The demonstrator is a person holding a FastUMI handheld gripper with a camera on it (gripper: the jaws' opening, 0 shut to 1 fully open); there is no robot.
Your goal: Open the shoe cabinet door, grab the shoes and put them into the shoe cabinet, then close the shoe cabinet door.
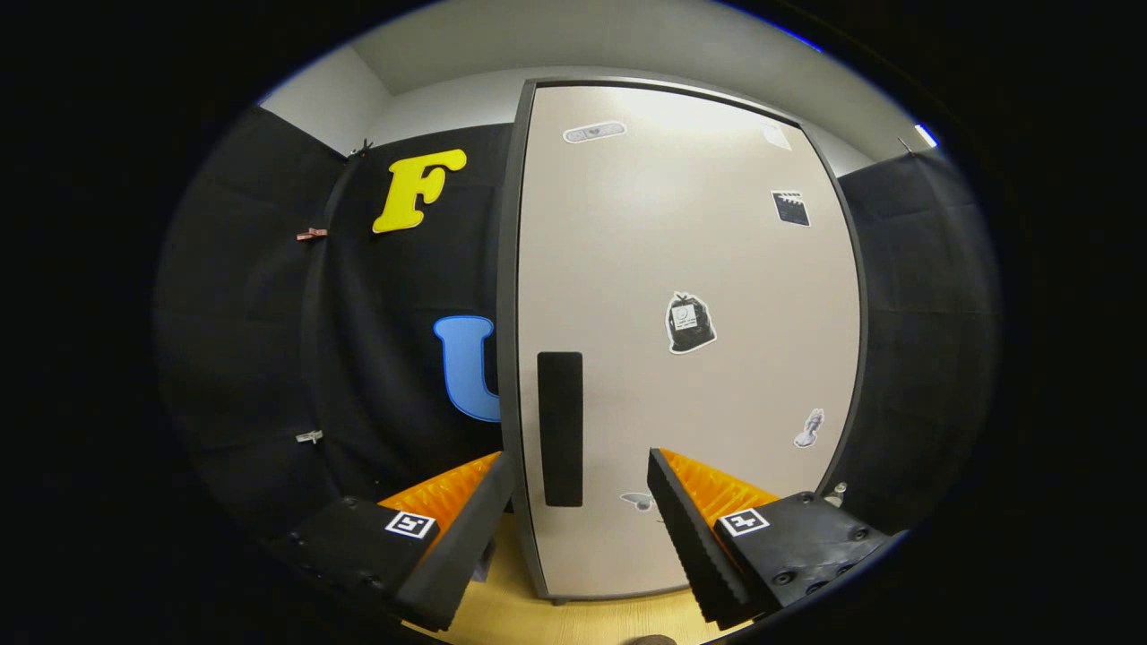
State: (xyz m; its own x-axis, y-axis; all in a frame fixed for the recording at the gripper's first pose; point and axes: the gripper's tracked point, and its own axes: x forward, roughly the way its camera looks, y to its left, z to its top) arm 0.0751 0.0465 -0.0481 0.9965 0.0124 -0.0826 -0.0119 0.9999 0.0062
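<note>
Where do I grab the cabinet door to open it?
Probably at the handle, the dark upright strip near the door's left edge. Come straight on, with a finger on either side of the strip. Whether it's raised or recessed can't be told, so the grip is uncertain. The gripper is open, and the handle shows between its fingers, just beyond them.

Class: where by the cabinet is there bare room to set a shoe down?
Bare floor lies before the door, between the open jaws of the gripper. The handle sits just ahead between the fingers. Beside the door, black cloth closes in.
</note>
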